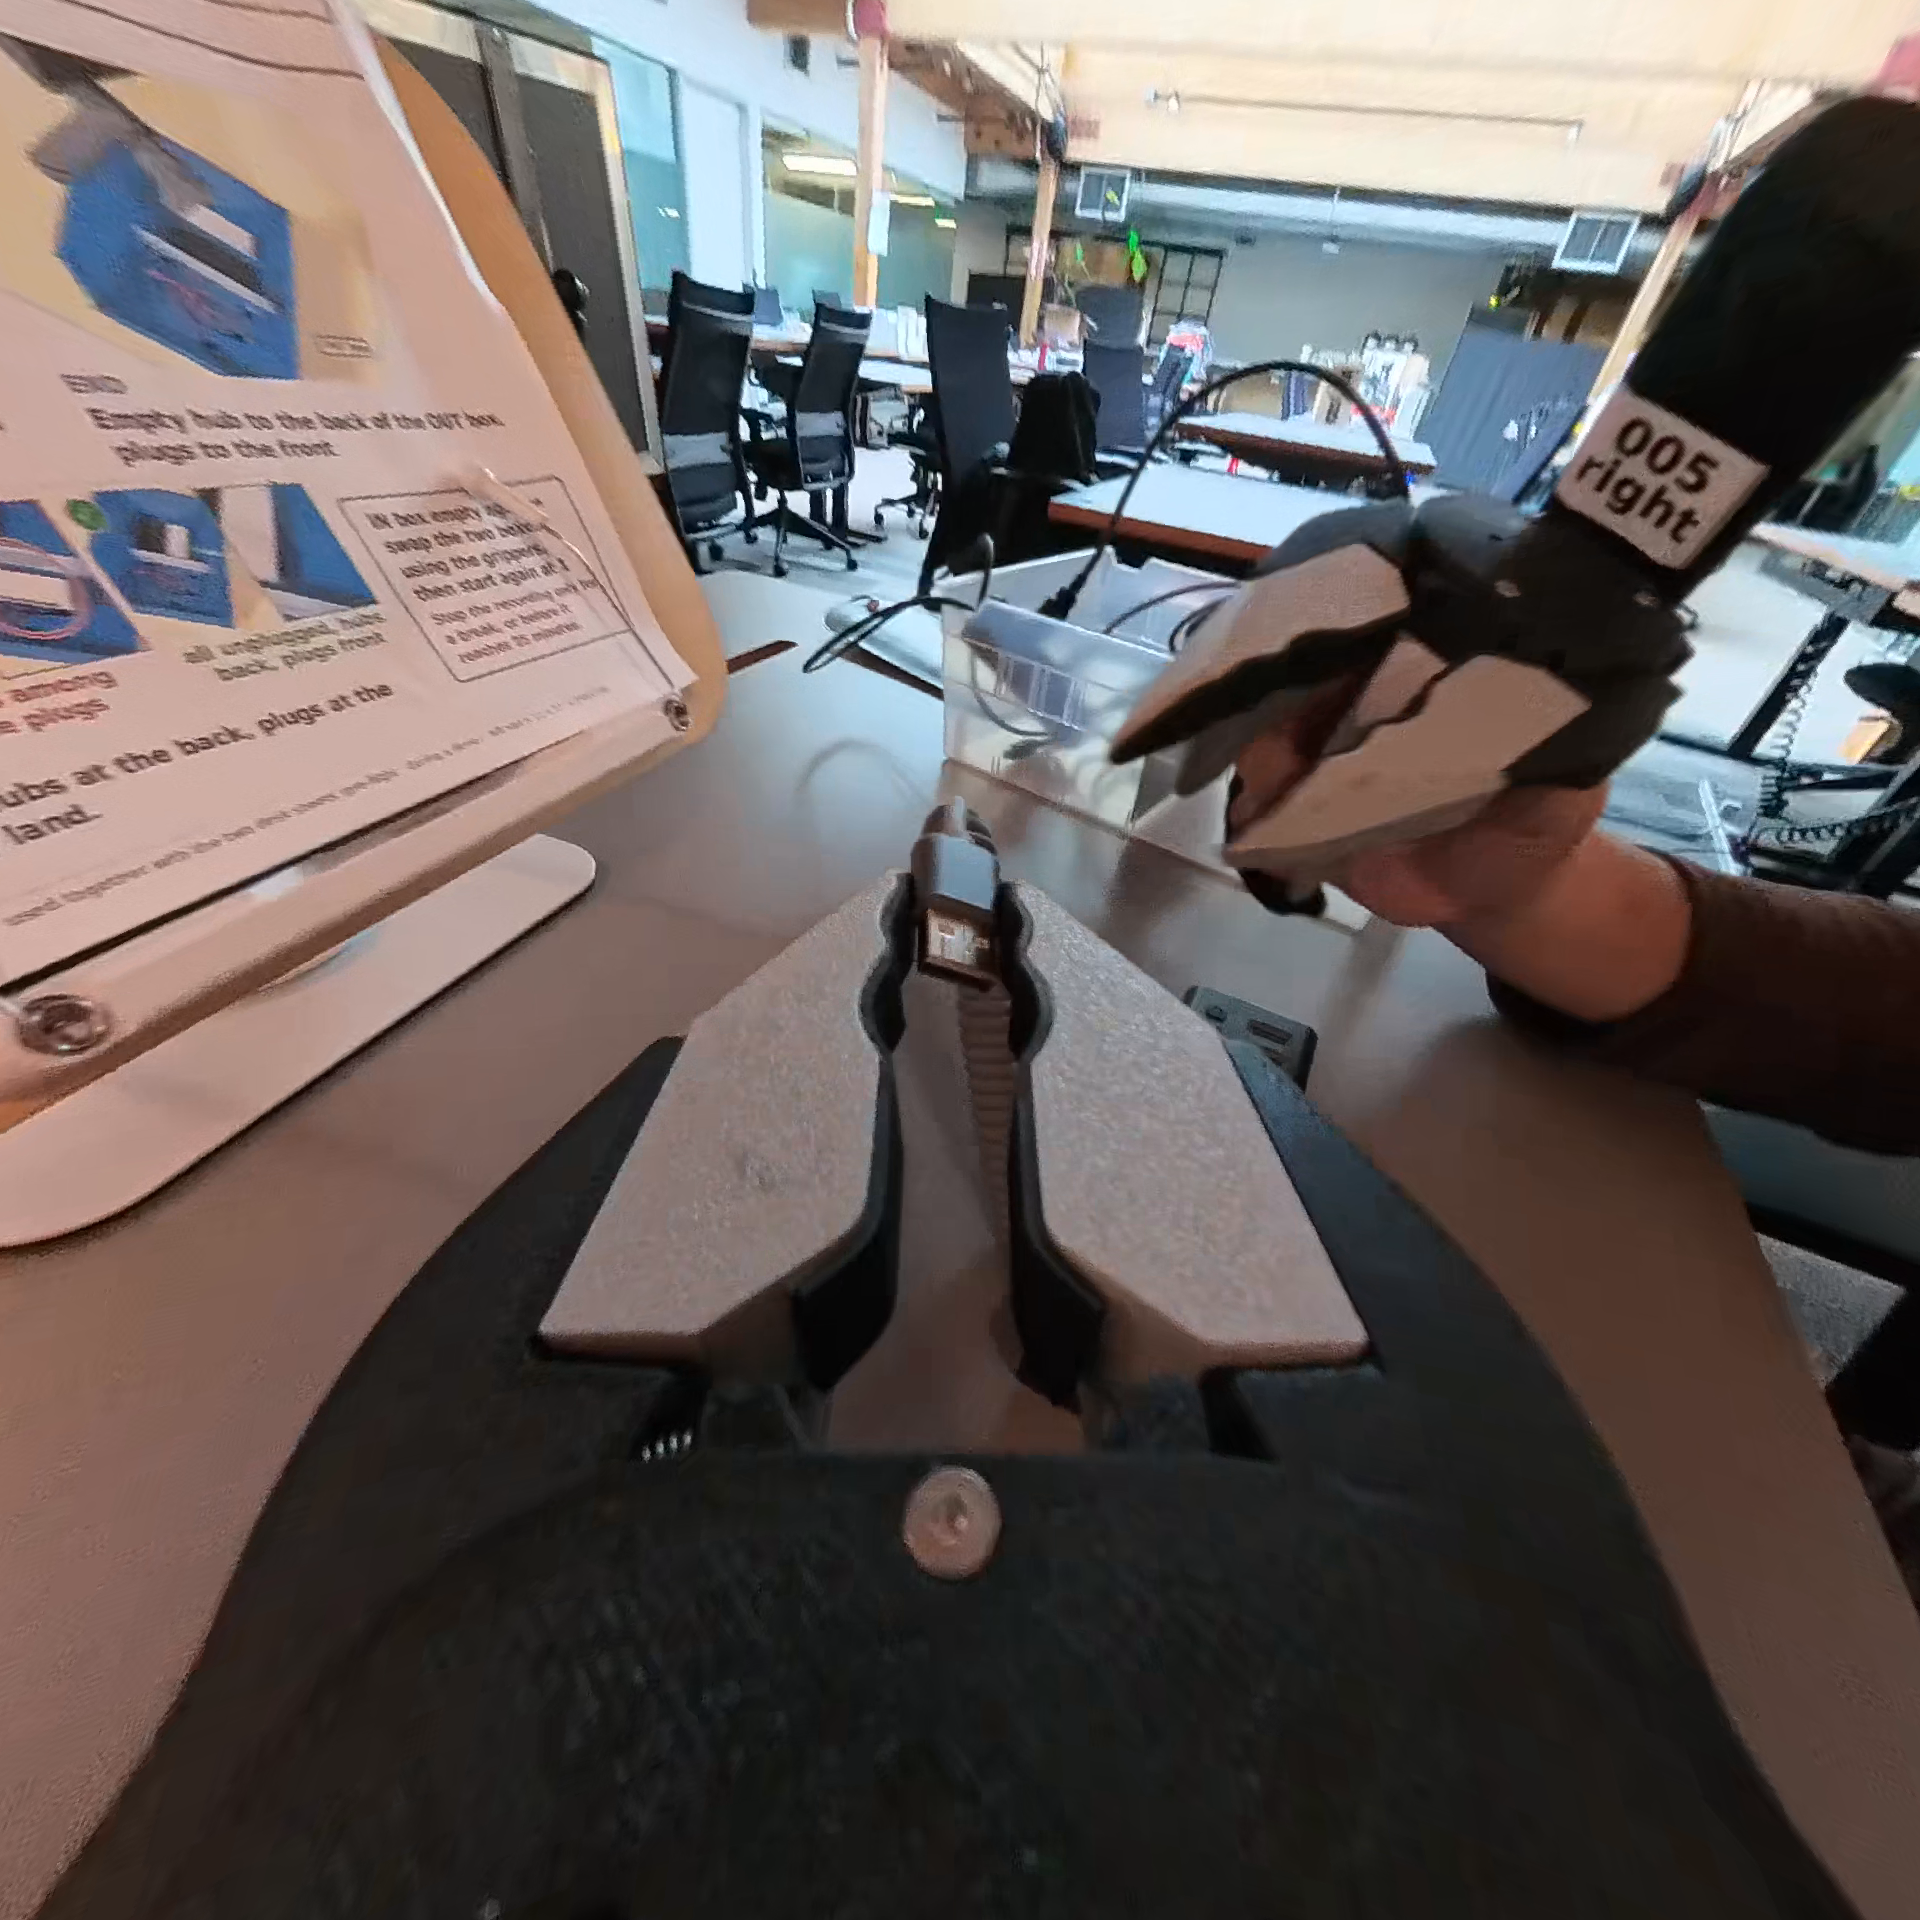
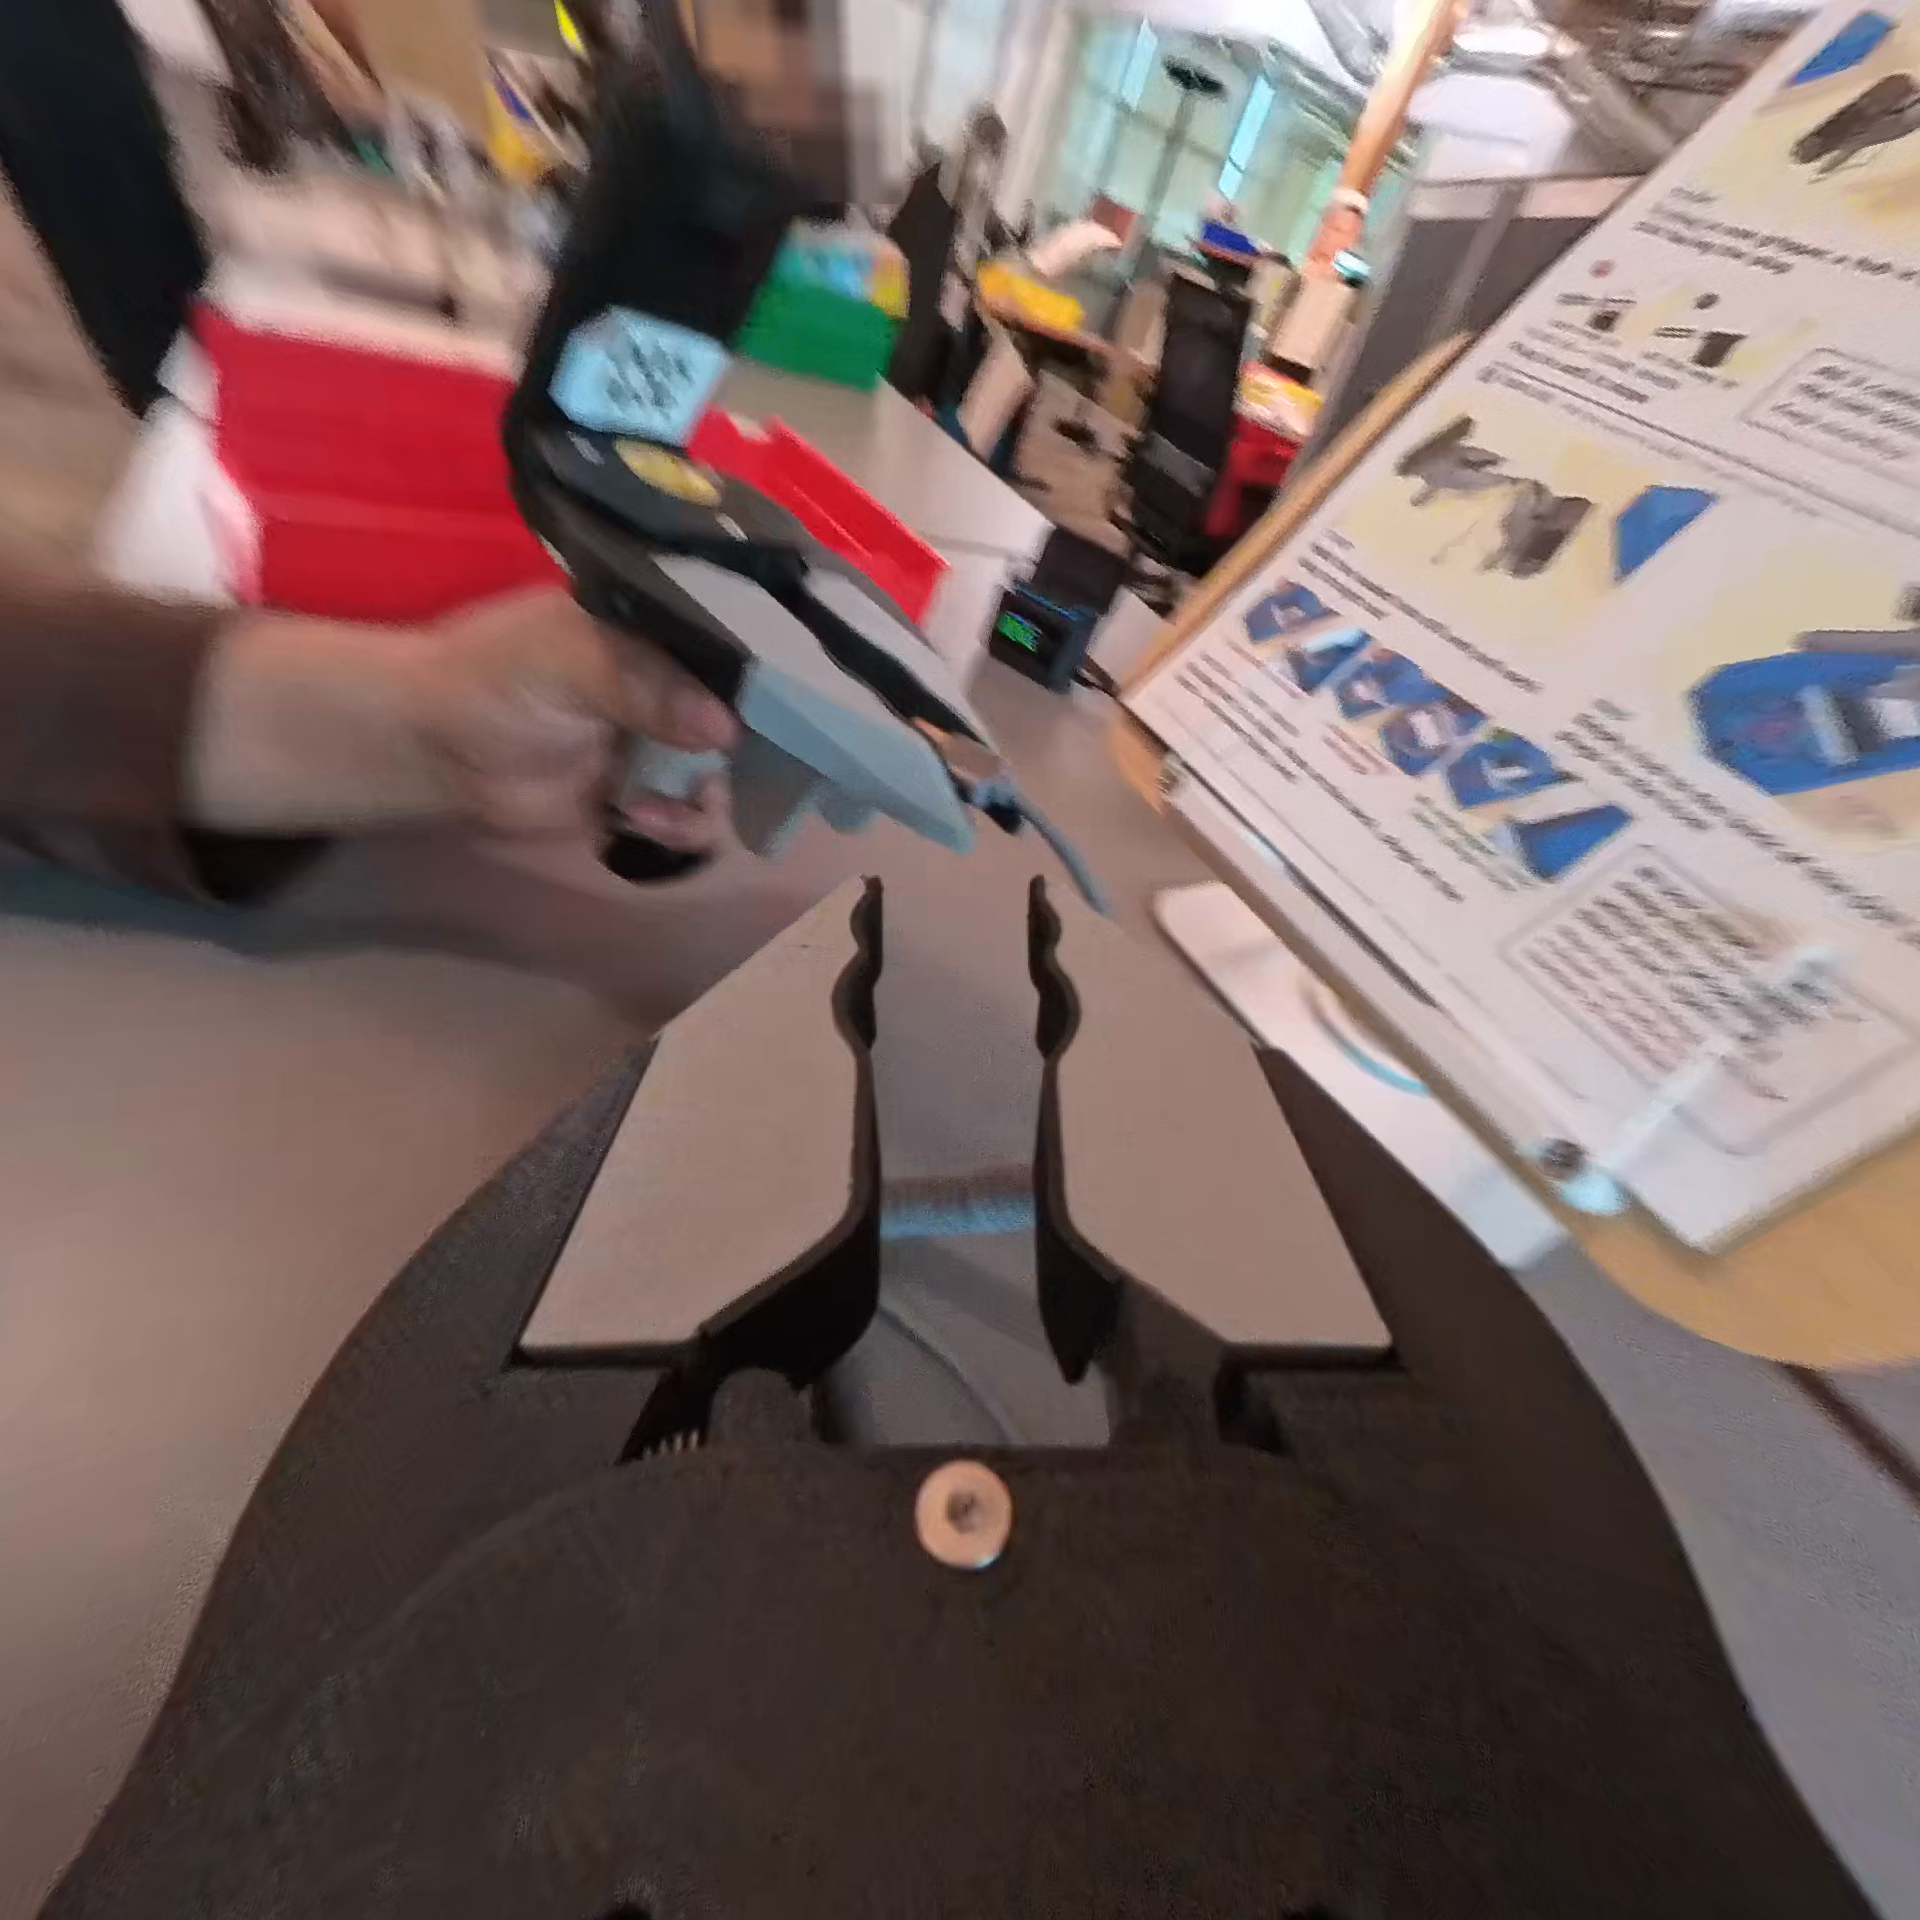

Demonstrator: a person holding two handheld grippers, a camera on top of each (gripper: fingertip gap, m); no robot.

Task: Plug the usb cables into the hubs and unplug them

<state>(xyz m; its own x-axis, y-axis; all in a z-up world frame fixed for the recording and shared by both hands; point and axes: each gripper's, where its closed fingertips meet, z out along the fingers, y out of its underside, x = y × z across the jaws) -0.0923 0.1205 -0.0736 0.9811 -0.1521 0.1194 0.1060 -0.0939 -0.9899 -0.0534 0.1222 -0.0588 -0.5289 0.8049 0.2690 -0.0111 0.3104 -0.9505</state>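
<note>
My left gripper (image 1: pixel 954 914) is shut on a black USB plug (image 1: pixel 956 883), held a little above the brown table (image 1: pixel 644 935). The plug's grey ribbed cable (image 1: pixel 987 1049) runs back between the fingers. The right wrist view shows this gripper (image 2: pixel 971 790) from the side in a hand, with the cable (image 2: pixel 1070 862) hanging from its tips. My right gripper (image 2: pixel 956 914) is open and empty above the table. It also shows in the left wrist view (image 1: pixel 1184 795), in a hand at the right. A small black hub (image 1: pixel 1252 1034) lies on the table beyond my left gripper's right finger.
A clear plastic box (image 1: pixel 1039 665) holding dark cables stands at the table's far side. An instruction sheet on a wooden stand (image 1: pixel 312 520) rises at the left; it also shows in the right wrist view (image 2: pixel 1558 675). Red bins (image 2: pixel 395 488) and a small screen device (image 2: pixel 1029 634) sit farther back.
</note>
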